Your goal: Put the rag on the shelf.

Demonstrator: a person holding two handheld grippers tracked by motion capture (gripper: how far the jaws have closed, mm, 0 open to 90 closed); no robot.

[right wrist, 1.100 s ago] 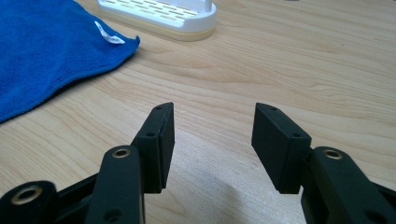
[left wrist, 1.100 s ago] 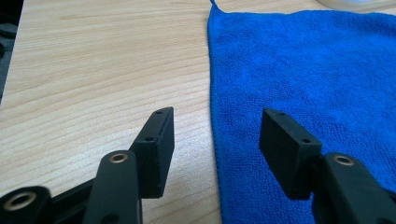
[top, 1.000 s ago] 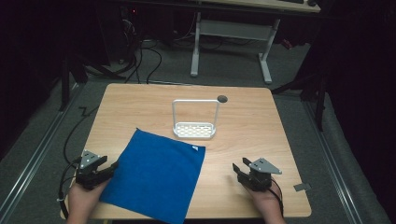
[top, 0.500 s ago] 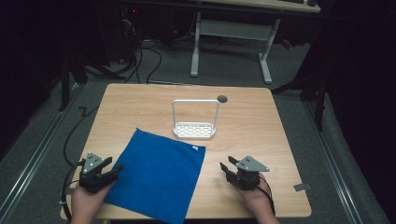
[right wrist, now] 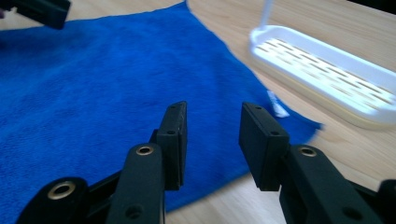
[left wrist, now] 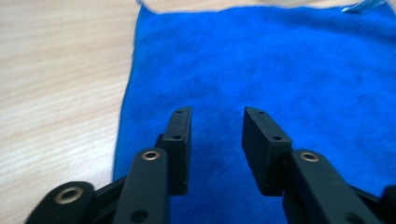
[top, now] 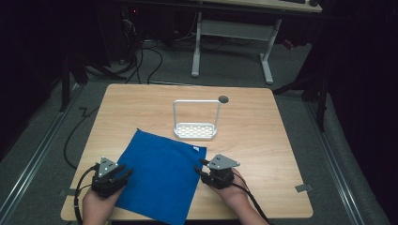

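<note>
High view, L to R: my left gripper (top: 123,174) sits at approx 7 o'clock on the table (top: 263,140), tips at the left edge of the blue cloth (top: 159,180). Its jaws have just been closing but stand apart w/ a gap; left gripper view puts them over the cloth's left part, nothing pinched that I can see. Cloth lies flat at 6 o'clock, tilted like a diamond, near corner at the table's front edge. My right gripper (top: 201,168) is at approx 5 o'clock, tips at the cloth's right edge; jaws also just been closing, a gap left between them, over the cloth edge w/o a grip. White rack (top: 196,130) stands at centre, just beyond the cloth's far corner, at 1 o'clock in right gripper view.
</note>
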